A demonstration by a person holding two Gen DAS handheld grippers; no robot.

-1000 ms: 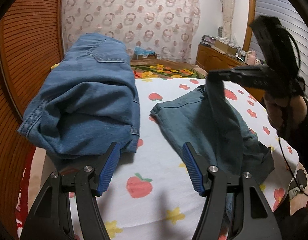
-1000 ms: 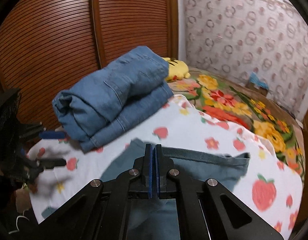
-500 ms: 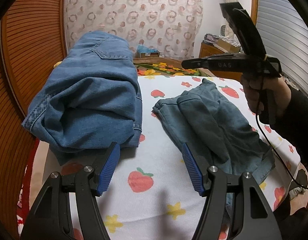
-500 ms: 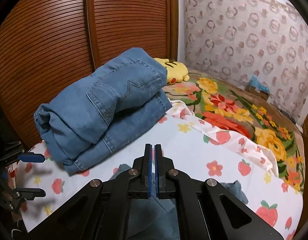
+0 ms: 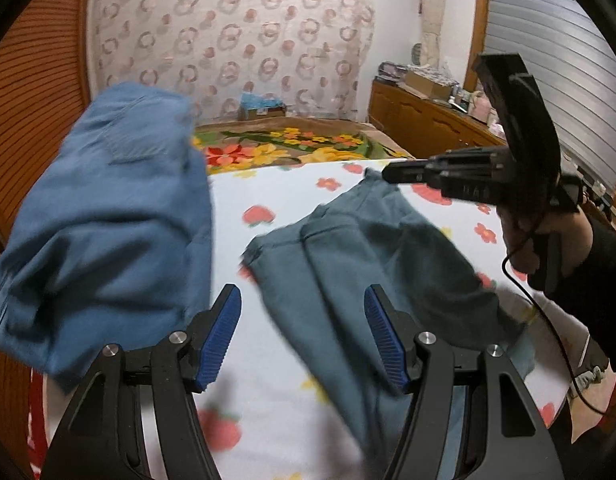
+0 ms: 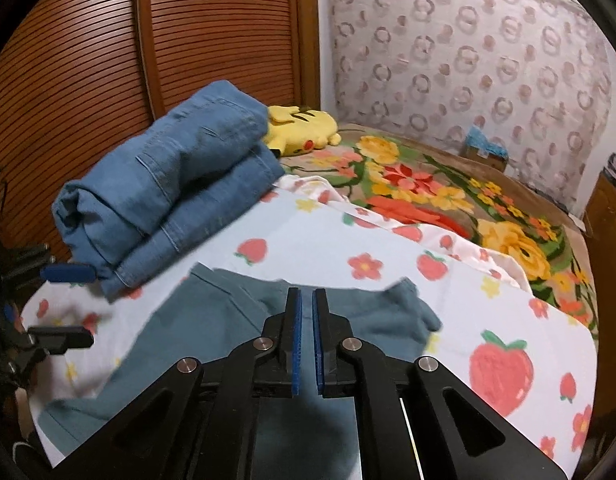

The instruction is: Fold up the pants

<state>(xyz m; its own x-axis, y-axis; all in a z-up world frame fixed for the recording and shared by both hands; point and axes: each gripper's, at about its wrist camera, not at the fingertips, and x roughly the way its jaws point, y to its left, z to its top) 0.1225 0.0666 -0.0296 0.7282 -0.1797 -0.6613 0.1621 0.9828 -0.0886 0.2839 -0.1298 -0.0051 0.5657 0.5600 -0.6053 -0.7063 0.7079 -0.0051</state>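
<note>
Teal-grey pants (image 5: 371, 256) lie folded lengthwise on the strawberry-print sheet (image 5: 268, 360); they also show in the right wrist view (image 6: 212, 328). My left gripper (image 5: 304, 336) is open and empty, low over the near end of the pants. My right gripper (image 6: 306, 340) hovers above the pants' far end, its pads a narrow gap apart with nothing between them. It shows in the left wrist view (image 5: 387, 174) at the pants' far corner.
A stack of folded blue jeans (image 5: 100, 224) sits at the left of the bed, also in the right wrist view (image 6: 168, 184). A yellow plush toy (image 6: 304, 128) lies behind it. A floral blanket (image 6: 447, 200), louvred wooden doors (image 6: 88, 60) and a wooden dresser (image 5: 427, 128) surround the bed.
The right gripper let go of the pants' end, which dropped flat, then came down toward the far corner with its jaws slightly parted. The left gripper shifted forward and stays open.
</note>
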